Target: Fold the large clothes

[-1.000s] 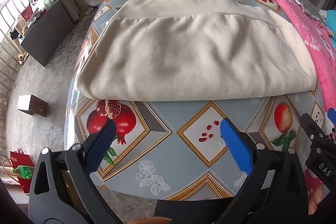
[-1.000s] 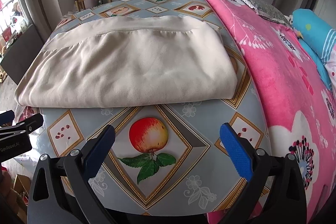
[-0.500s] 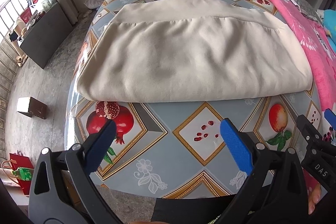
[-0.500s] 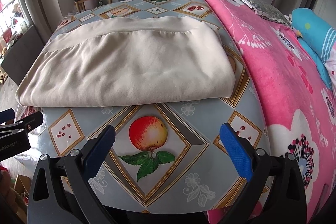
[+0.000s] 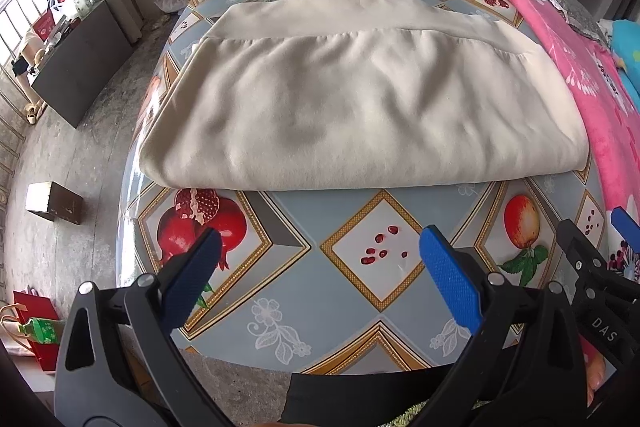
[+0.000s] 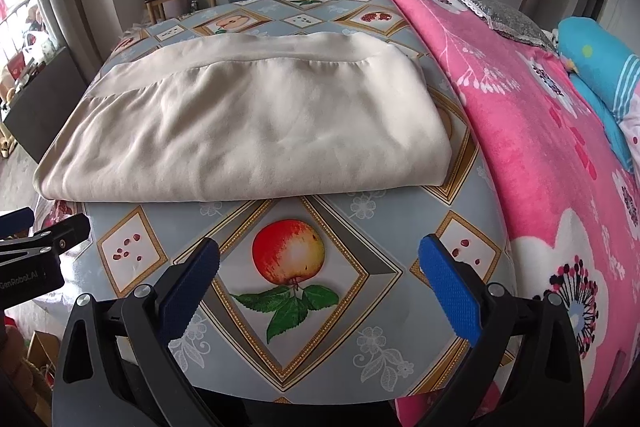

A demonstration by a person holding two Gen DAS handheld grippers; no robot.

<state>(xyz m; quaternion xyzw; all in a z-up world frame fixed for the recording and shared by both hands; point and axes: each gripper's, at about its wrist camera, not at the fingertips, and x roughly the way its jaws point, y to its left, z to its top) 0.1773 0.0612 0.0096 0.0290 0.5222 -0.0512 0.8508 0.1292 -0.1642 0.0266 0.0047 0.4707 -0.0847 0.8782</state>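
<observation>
cream garment (image 5: 360,107) lies folded on the fruit-print tablecloth (image 5: 304,291), its thick folded edge nearest, a pink blanket (image 6: 540,147) just beside it on the right. it looks soft, limp and light, likely to sag, so the near corners seem the best hold. left gripper (image 5: 320,267) and right gripper (image 6: 320,267) hover side by side near the table's front edge, jaws spread wide, holding nothing

Both grippers hover apart, empty.
The left black-framed, blue-padded gripper (image 5: 320,259) and its right twin (image 6: 320,259) hang side by side, jaws spread wide.
</observation>
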